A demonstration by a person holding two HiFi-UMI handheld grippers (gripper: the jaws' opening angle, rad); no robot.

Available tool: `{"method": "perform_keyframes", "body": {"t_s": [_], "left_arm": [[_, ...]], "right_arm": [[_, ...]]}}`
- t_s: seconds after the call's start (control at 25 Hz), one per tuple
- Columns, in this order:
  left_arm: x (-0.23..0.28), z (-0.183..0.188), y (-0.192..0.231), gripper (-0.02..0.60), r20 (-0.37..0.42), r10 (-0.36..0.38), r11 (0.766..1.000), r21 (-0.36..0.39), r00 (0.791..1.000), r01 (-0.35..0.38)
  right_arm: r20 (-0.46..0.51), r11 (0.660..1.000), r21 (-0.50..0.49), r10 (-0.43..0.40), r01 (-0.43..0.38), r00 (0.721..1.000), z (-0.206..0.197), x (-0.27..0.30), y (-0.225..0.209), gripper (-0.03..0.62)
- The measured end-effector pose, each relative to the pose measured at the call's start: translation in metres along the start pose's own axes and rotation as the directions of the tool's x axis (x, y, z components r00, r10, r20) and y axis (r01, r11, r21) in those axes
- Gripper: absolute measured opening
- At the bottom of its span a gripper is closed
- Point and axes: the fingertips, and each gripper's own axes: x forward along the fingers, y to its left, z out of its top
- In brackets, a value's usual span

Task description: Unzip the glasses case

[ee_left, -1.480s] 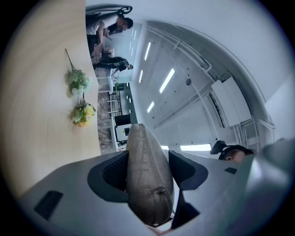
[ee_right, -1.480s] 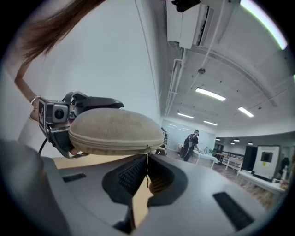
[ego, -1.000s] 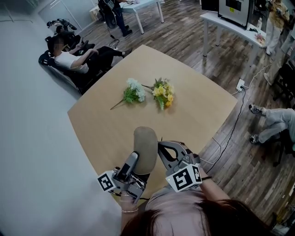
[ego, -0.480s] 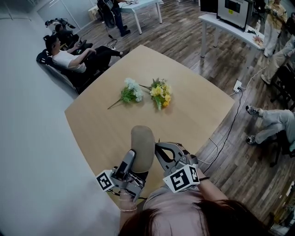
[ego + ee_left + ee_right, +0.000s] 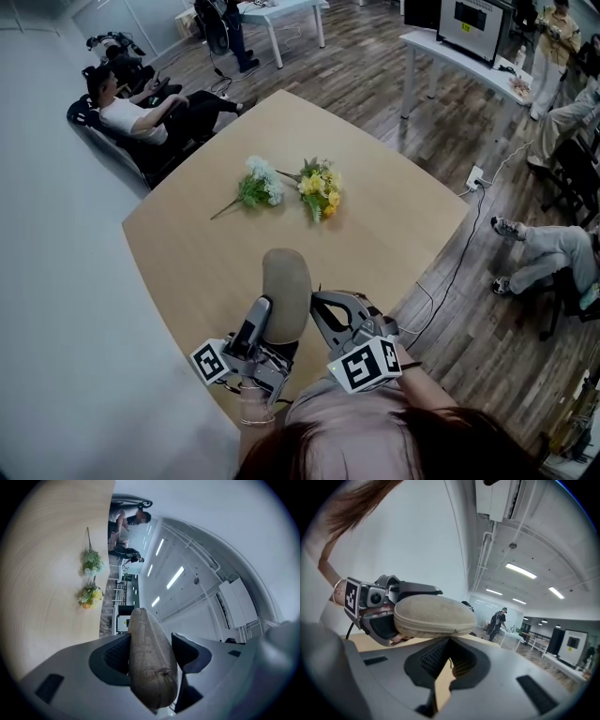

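Glasses case (image 5: 286,291), tan fabric, is held clear of the table (image 5: 394,234) above its near edge. Its long axis runs away from the person, with the rounded free end pointing toward the far edge. Left gripper (image 5: 151,651) has its jaws clamped on the case's near end, one pad each side. Right gripper (image 5: 449,641) has its jaws pressed together just under the zip (image 5: 430,629); a pinch on the puller cannot be confirmed

A white bunch (image 5: 255,187) and a yellow bunch (image 5: 318,188) are laid side by side on the table (image 5: 178,253); a person (image 5: 127,114) is seated beyond; a cable (image 5: 457,255) is trailed across the floor (image 5: 375,84)
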Motion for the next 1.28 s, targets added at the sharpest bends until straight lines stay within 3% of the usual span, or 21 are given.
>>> {"method": "perform_keyframes", "body": {"t_s": [1.28], "left_arm": [[-0.003, 0.014, 0.009, 0.268, 0.085, -0.008, 1.000, -0.018, 0.996, 0.009]], "right_arm": [[-0.036, 0.998, -0.043, 0.048, -0.050, 0.998, -0.002, -0.001, 0.020, 0.015]]}}
